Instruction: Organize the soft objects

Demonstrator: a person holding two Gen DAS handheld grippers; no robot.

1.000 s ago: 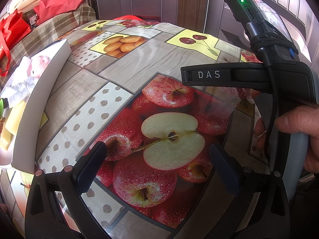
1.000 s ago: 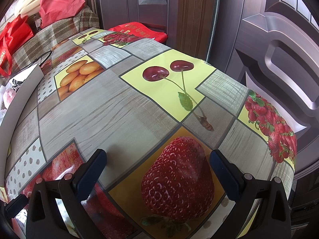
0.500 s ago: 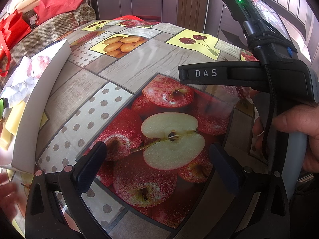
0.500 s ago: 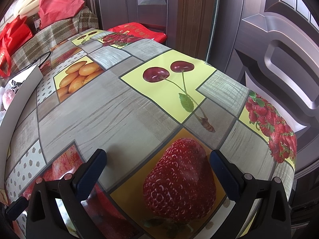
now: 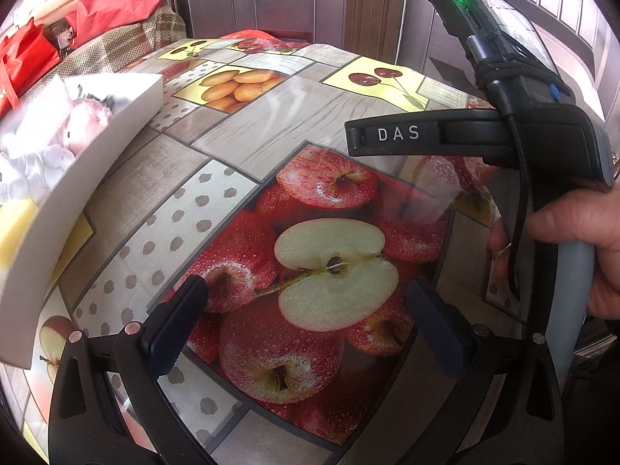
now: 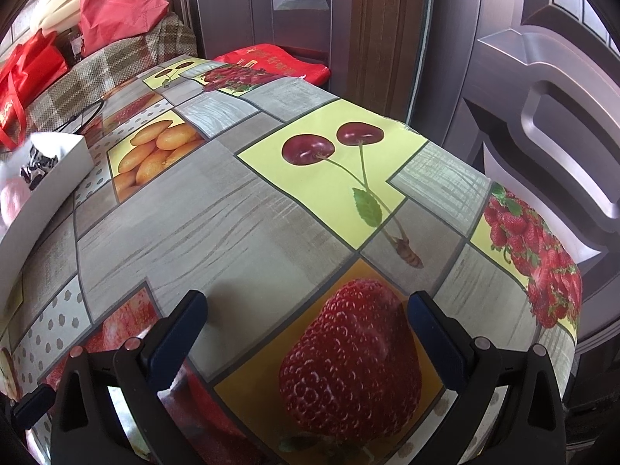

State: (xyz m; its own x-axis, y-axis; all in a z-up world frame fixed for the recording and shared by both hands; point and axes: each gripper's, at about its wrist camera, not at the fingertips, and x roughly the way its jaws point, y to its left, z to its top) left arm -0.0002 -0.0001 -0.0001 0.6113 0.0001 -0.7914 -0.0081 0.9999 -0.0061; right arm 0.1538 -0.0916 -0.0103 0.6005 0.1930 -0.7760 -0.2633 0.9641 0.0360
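- Your left gripper stands with its jaws wide apart and nothing between them; it hovers over the halved-apple print of the glossy fruit-patterned tablecloth.
- Your right gripper is likewise spread wide and empty, poised above the large strawberry print on the same cloth.
- In the left wrist view, the right gripper's black body marked "DAS" sits ahead and to the right of the left claw, held by your right hand on its grey handle; a green light shows on the device mounted on top.
- The white rectangular cardboard box lies to the left of the left claw, well apart from it, and far left of the right claw.
- Inside that box you have soft items: a pink plush toy, a white soft piece just beside it, and a pale yellow sponge-like block nearer the camera. Their exact shapes are blurred.
- A small dark-and-white crumpled item rests at the box's far end; I cannot tell what it is.
- Beyond the table's far-left edge lie a checked brown fabric and red bags.
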